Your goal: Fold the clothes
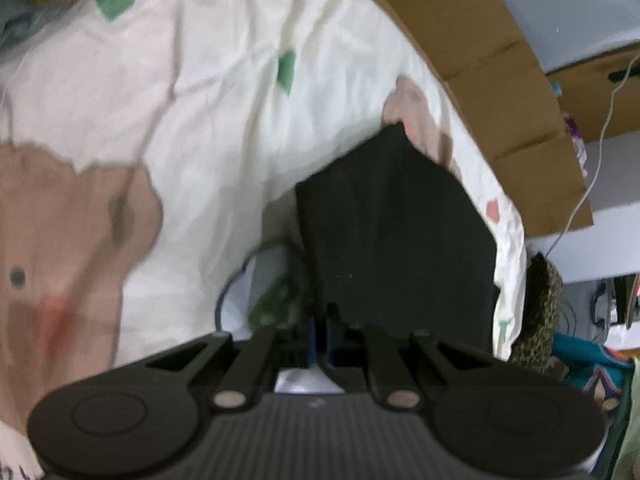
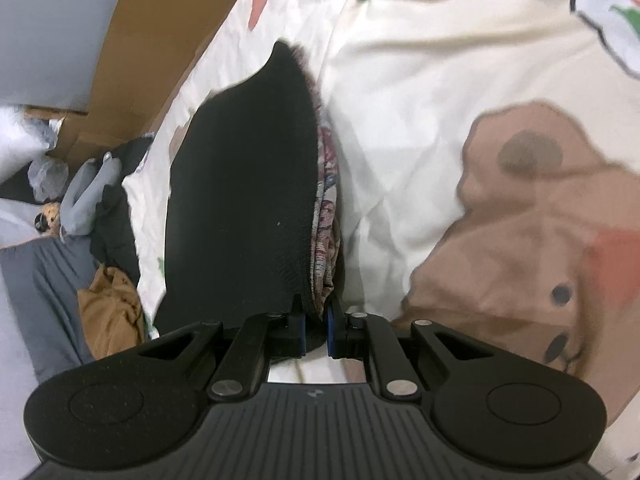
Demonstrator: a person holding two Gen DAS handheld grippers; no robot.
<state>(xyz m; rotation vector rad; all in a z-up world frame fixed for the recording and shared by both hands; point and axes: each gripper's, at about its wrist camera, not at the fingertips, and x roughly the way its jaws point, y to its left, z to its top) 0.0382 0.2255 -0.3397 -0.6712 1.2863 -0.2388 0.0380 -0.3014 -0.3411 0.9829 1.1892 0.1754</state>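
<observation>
Cream bedsheet [image 2: 420,92] with bear print, spread across bed. Black garment [image 2: 244,184] draped over sheet beside cardboard panel [image 2: 152,36], patterned lining exposed at one edge. Right gripper [image 2: 316,326] fingers clamped on garment hem. Left gripper [image 1: 322,330] fingers pinched together on garment [image 1: 396,232].

Cream cartoon-print bedsheet [image 1: 240,100]; cardboard [image 1: 500,60] alongside; tan cloth [image 2: 112,296], perhaps clothing.

both wrist cams close, looking down, sharing black garment [image 1: 396,232] [image 2: 244,184]
</observation>
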